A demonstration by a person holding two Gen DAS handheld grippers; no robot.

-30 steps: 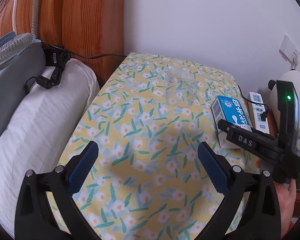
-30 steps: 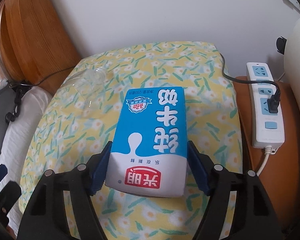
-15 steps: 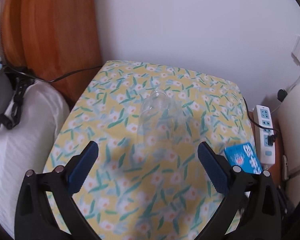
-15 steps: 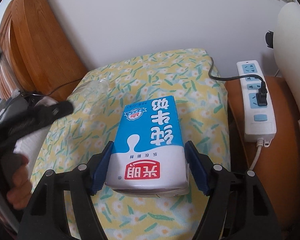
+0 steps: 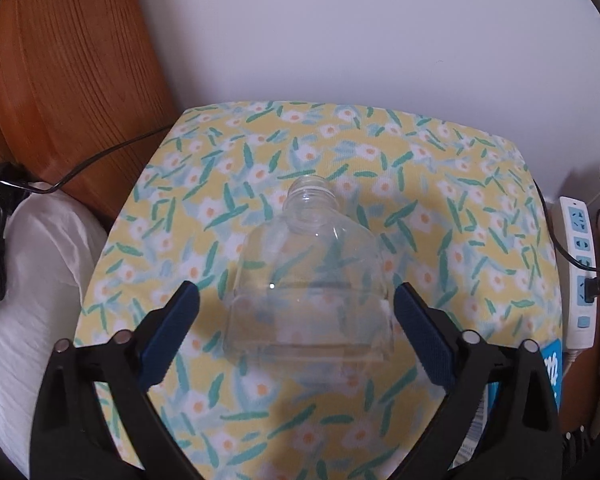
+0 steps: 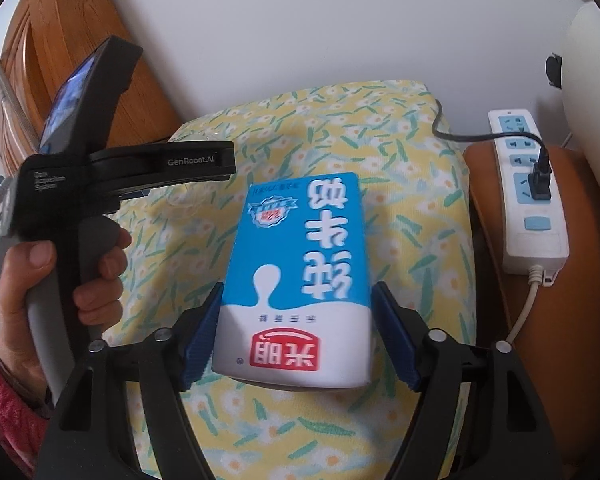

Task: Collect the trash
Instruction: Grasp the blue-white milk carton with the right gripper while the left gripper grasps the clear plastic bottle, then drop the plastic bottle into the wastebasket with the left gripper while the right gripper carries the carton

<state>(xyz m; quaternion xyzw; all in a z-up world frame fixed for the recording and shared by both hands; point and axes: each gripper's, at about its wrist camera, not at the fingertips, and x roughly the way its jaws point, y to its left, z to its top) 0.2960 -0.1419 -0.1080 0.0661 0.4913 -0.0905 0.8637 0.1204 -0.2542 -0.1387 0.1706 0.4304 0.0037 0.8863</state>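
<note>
A clear, uncapped plastic bottle (image 5: 308, 280) lies on the floral yellow tablecloth (image 5: 220, 160), neck pointing toward the wall. My left gripper (image 5: 296, 292) straddles its lower half. Its jaws are closing; the blue pads stand just off the bottle's sides, with a gap on the left. A blue and white milk carton (image 6: 300, 272) lies between the fingers of my right gripper (image 6: 299, 285). Those jaws are opening, and a thin gap shows at the right pad. A corner of the carton (image 5: 550, 364) also shows in the left wrist view.
A person's hand (image 6: 60, 272) in a red sleeve holds the left gripper's handle beside the carton. A white power strip (image 6: 528, 192) with a black plug lies on a brown stool to the right. A wooden headboard (image 5: 60, 80) and a white pillow (image 5: 32, 280) stand to the left.
My left gripper has moved forward and down to the bottle and narrowed around it, coming into the right wrist view. My right gripper's jaws have spread slightly off the carton.
</note>
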